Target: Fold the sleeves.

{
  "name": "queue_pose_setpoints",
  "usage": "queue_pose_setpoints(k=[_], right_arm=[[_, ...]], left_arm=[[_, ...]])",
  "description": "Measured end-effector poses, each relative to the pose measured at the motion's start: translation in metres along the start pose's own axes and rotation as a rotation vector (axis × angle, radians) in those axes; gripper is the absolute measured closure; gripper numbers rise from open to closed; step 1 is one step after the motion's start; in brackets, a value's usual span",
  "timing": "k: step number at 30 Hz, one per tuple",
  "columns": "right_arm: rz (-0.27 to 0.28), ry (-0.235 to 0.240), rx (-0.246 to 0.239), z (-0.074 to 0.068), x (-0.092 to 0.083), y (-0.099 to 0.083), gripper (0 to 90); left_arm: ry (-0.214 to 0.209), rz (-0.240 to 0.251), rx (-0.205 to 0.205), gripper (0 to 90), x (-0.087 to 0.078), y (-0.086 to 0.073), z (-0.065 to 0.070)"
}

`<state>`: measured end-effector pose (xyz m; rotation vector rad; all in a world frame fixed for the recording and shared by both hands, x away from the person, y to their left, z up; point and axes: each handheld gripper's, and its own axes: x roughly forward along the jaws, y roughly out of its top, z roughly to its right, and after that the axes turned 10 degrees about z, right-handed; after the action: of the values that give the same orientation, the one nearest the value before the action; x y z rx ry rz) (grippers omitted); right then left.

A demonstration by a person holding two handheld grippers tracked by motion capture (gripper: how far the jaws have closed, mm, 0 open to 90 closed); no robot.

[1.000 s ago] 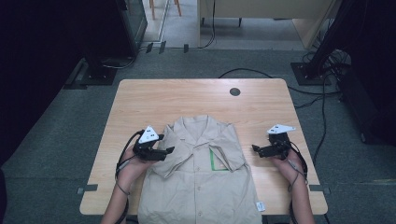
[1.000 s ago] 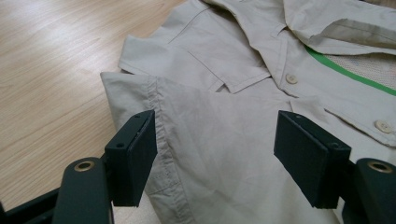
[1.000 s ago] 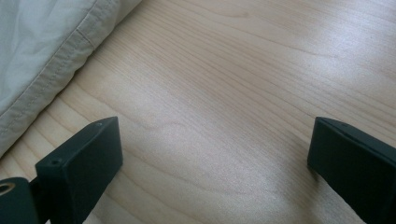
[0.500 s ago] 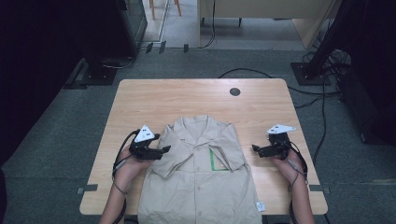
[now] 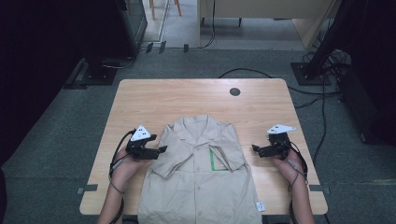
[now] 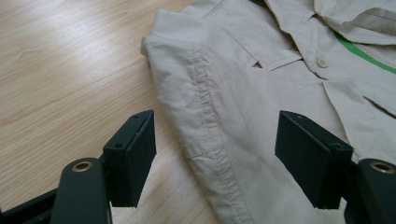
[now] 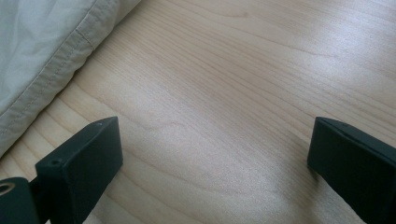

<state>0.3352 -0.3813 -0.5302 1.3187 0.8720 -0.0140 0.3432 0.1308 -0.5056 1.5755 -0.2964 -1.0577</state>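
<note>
A beige short-sleeved shirt (image 5: 201, 186) lies flat on the wooden table (image 5: 187, 100), collar away from me and front up, with a green stripe (image 5: 211, 159) at its chest pocket. My left gripper (image 5: 162, 149) is at the shirt's left side, open. In the left gripper view the folded sleeve edge (image 6: 205, 107) lies between its wide jaws (image 6: 217, 140), and neither pad touches the cloth. My right gripper (image 5: 255, 149) hovers open just right of the shirt. In the right gripper view its jaws (image 7: 210, 144) stand over bare wood, with the shirt's hem (image 7: 42, 42) at upper left.
A dark round cable hole (image 5: 235, 92) sits near the table's far edge. A white label (image 5: 260, 206) hangs at the shirt's lower right. Cables (image 5: 322, 116) trail over the grey floor to the right, and dark stands flank the table.
The left gripper has edged slightly to the left, staying at the shirt's sleeve with its jaws as wide as before. The right gripper has kept still.
</note>
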Motion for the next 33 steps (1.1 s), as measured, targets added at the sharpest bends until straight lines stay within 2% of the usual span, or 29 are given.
queue_pose_setpoints(k=[18, 26, 30, 33], right_arm=[[0.000, 0.000, 0.000, 0.000, 0.000, 0.000, 2.7], [0.001, -0.001, 0.000, 0.000, 0.000, 0.000, 2.7], [0.001, -0.002, 0.001, 0.000, 0.000, 0.000, 2.8], [0.000, -0.002, 0.003, 0.000, 0.000, 0.000, 2.8]], left_arm=[[0.013, -0.003, -0.009, 29.2, -0.010, -0.008, -0.015], [0.030, -0.008, -0.026, 29.1, -0.013, -0.014, -0.022], [0.043, -0.015, -0.019, 29.1, -0.013, -0.017, -0.024], [0.042, 0.001, -0.033, 29.1, -0.014, -0.019, -0.026]])
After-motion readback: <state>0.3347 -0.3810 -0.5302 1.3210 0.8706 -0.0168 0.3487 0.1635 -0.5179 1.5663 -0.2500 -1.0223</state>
